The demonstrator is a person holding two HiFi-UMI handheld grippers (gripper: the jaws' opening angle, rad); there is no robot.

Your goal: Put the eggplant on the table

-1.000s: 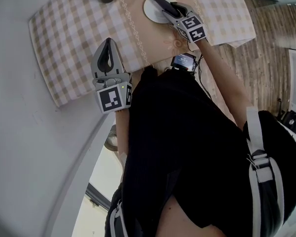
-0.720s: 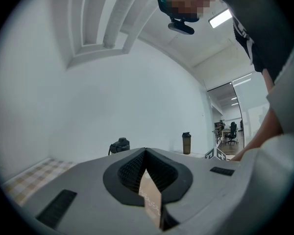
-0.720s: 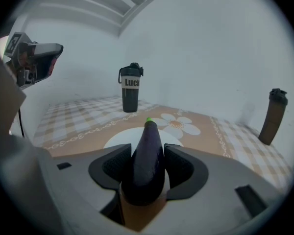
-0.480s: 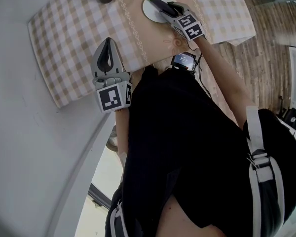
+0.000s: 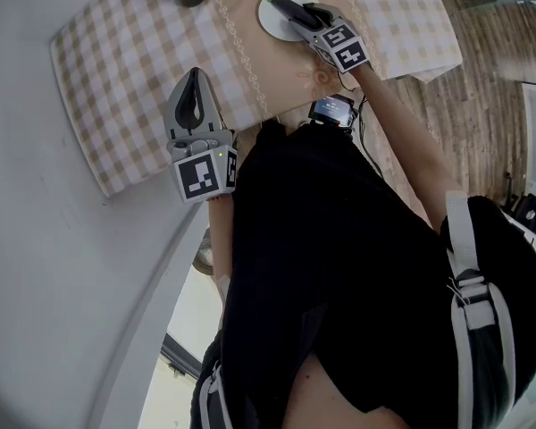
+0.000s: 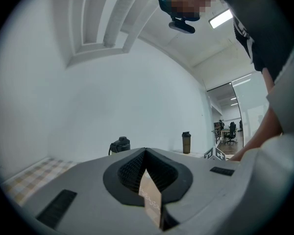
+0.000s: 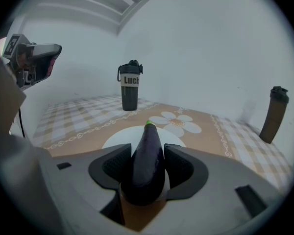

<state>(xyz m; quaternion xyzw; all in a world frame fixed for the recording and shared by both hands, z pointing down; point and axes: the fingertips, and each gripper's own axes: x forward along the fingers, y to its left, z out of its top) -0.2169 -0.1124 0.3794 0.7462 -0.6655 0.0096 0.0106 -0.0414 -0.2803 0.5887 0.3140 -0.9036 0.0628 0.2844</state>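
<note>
The eggplant (image 7: pixel 148 136) is clamped around its thick middle in my right gripper (image 7: pixel 148 155). Its green tip points forward past the jaws, over the white plate (image 7: pixel 112 140) just ahead. I judge a mid-body grip keeps it from tipping on the way to the bare tabletop (image 7: pixel 73 126) beside the plate. A dark bottle (image 7: pixel 130 89) stands farther ahead. My left gripper (image 6: pixel 146 153) has its jaws pressed together on nothing and waits well aside.

Eggplant (image 7: pixel 147 163): dark purple, glossy, elongated, green tip pointing away; clamped at mid-body between the jaws of the right gripper (image 7: pixel 148 150); positioned over a white plate (image 7: pixel 116 138) on the table (image 7: pixel 81 114); contact with plate undetermined.
</note>
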